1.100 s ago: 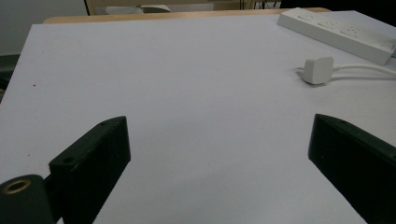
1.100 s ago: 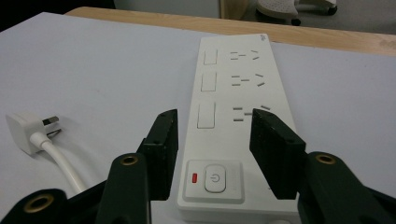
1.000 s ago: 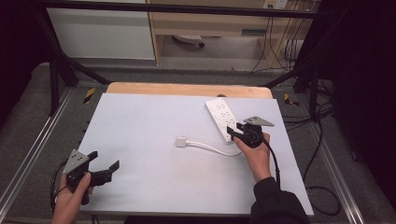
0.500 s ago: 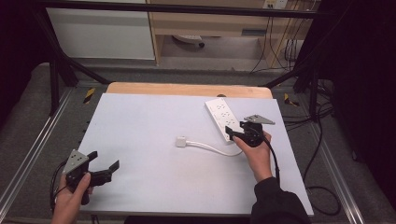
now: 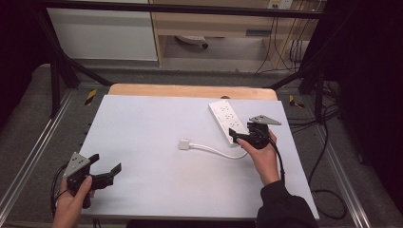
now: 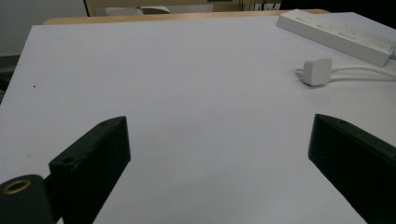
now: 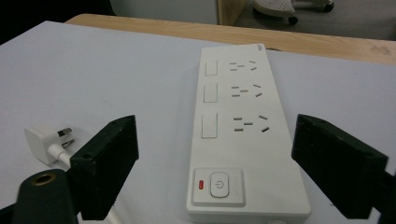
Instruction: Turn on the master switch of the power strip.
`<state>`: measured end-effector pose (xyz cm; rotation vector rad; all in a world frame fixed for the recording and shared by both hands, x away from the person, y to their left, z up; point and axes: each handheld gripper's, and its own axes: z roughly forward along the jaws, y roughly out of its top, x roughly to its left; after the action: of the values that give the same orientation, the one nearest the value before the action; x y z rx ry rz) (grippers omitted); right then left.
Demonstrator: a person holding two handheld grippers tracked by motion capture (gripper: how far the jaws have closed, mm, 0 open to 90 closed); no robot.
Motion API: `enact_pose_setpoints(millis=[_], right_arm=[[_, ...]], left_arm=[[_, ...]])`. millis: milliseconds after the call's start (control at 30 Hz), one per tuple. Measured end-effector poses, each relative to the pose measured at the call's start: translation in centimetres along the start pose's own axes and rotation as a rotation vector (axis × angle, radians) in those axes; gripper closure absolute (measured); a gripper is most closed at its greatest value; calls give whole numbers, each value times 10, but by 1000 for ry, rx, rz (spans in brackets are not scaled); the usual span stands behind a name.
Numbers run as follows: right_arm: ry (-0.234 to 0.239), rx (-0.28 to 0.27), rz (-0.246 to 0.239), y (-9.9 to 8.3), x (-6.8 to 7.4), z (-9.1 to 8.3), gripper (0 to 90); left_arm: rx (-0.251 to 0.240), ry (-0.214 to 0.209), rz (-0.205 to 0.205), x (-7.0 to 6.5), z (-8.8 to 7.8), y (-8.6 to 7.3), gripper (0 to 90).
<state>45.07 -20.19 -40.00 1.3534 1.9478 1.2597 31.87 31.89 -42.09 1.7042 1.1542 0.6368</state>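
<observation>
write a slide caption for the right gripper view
Right gripper, jaws just opened wide, poised over the near end of a white power strip, its plug lying unplugged alongside.

No readable words, brand names or numbers on any surface inspected.

Signs noted on the white power strip (image 7: 243,135) only:
- A power symbol — circle with a short vertical stroke — on the square button (image 7: 219,184) at the strip's near end.
- A small red indicator mark (image 7: 201,185) just beside that button, on the same panel; it carries no lettering.
- A tiny grey marking (image 7: 258,46) at the strip's far corner — too small to read.

The yellow-and-black hazard striping (image 5: 91,96) on the floor frame beside the desk is a warning pattern, without text.
</observation>
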Motion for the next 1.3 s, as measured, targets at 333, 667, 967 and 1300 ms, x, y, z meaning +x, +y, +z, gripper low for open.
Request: enact_pose_setpoints(millis=[333, 667, 967, 1300], right_arm=[[0, 2, -12, 5, 4, -9, 63], [1, -38, -27, 9, 6, -22, 87], [12, -55, -39, 10, 5, -37, 83], [7, -73, -38, 6, -2, -52, 83]], left_arm=[[-1, 1, -3, 0, 0, 0, 56], [-3, 0, -6, 0, 0, 0, 56], [-7, -1, -8, 0, -1, 0, 56], [-10, -1, -4, 0, -2, 1, 57]])
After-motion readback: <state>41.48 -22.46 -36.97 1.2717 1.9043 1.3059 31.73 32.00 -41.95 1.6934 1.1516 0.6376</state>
